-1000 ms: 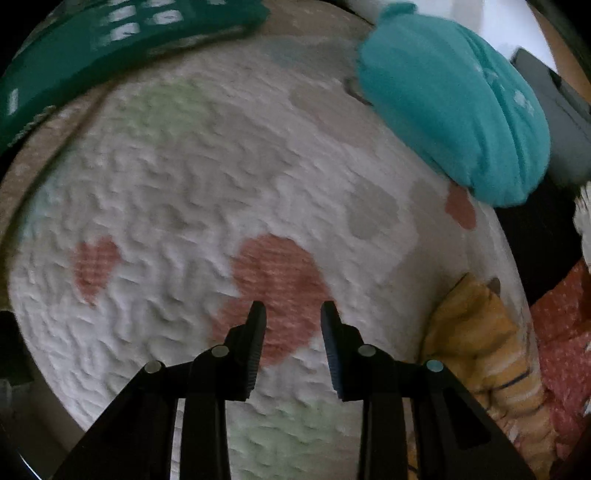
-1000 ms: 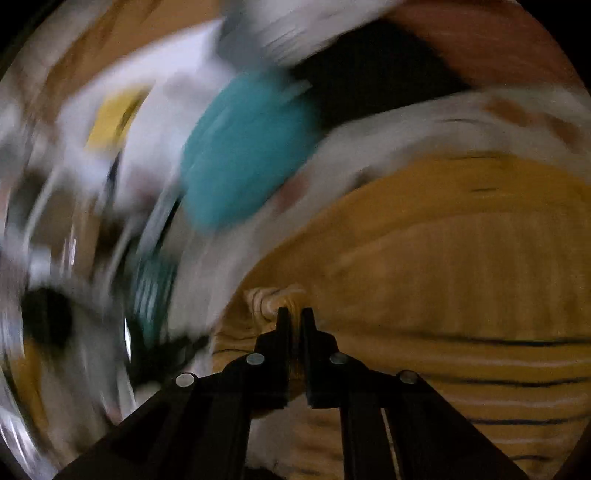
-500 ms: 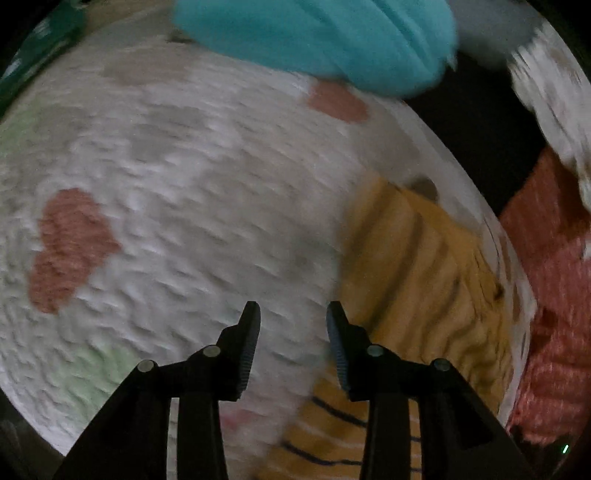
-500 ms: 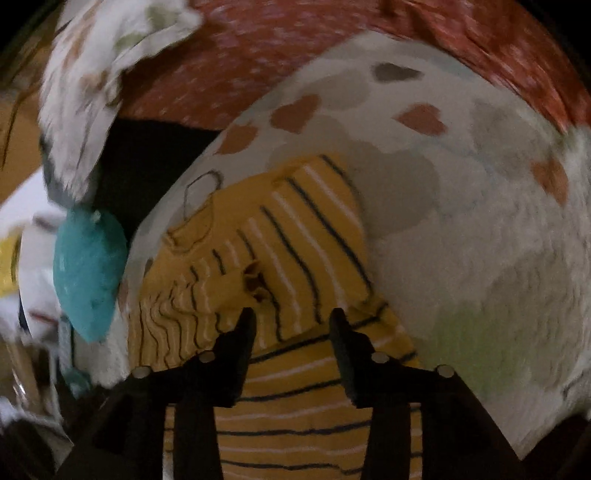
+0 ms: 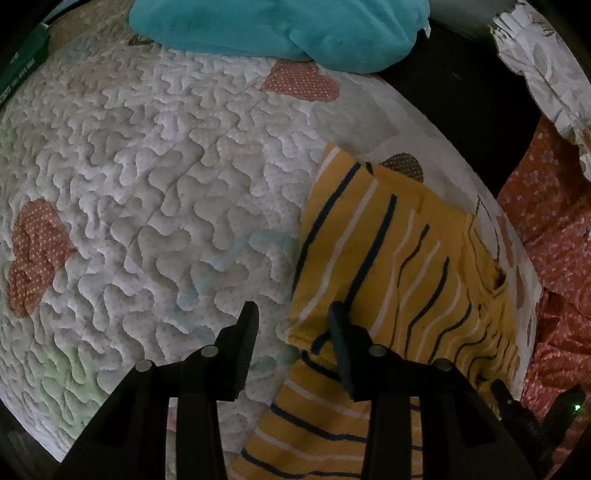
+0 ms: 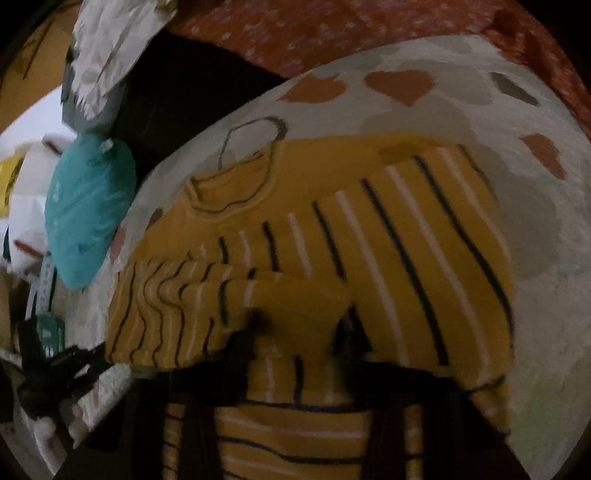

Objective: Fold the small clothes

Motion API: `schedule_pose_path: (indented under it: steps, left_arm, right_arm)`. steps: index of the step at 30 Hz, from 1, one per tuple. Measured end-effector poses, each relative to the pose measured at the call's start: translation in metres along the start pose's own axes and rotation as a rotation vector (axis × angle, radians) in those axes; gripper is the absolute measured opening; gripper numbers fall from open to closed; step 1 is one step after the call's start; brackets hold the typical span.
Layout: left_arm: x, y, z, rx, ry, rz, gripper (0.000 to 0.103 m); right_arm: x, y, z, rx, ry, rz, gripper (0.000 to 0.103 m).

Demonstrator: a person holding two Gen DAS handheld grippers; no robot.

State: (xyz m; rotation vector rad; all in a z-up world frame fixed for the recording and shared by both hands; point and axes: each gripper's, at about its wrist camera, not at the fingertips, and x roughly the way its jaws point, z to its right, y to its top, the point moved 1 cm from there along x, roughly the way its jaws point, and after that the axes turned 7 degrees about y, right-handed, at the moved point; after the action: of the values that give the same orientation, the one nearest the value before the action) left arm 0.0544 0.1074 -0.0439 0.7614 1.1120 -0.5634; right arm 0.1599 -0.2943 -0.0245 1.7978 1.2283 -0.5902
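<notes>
The yellow knit garment with dark and white stripes (image 5: pixel 388 258) lay on the white quilted bed cover with heart patches (image 5: pixel 166 184), toward its right side, with one layer doubled over another. It appeared light, soft and limp, likely to sag and crease wherever unsupported, with no stiffness to hold a fold unaided; the knit looked grippy rather than slippery and not fragile. Hems, edges and corners were judged the best places to take hold, since a pinch in the middle would bunch both layers. The left claw (image 5: pixel 291 325) stood partly spread above the garment's left edge, one finger over the quilt and the other over the stripes, with nothing pinched. The right claw (image 6: pixel 299 332) was largely hidden beneath a raised fold of the garment in a blurred view; it appeared pressed together on that fold, lifting the cloth off the lower layer. Count: one striped garment being worked; one teal soft cloth bundle (image 5: pixel 280 26) at the far edge of the cover; one red dotted fabric (image 5: pixel 554 258) at the right; one pale printed cloth (image 5: pixel 546 62) at the far right. Two claws were in use.
</notes>
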Motion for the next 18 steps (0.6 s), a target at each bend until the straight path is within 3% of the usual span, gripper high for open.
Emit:
schedule_pose_path:
  steps: [3, 7, 12, 18]
  left_arm:
    - [0.002, 0.002, 0.003, 0.0, -0.003, 0.001, 0.038]
    - [0.01, 0.003, 0.011, 0.007, -0.01, -0.011, 0.038]
    - [0.014, -0.003, 0.026, 0.046, 0.006, -0.011, 0.038]
    - [0.021, -0.006, 0.043, 0.077, 0.05, 0.003, 0.038]
  right_arm:
    - [-0.028, 0.015, 0.003, 0.007, -0.014, 0.081, 0.008]
    - [-0.066, 0.032, 0.017, -0.04, -0.161, 0.175, 0.008]
    - [-0.058, 0.032, 0.032, -0.111, -0.291, 0.113, 0.012]
    - [-0.049, 0.019, 0.003, -0.283, -0.452, 0.14, 0.042]
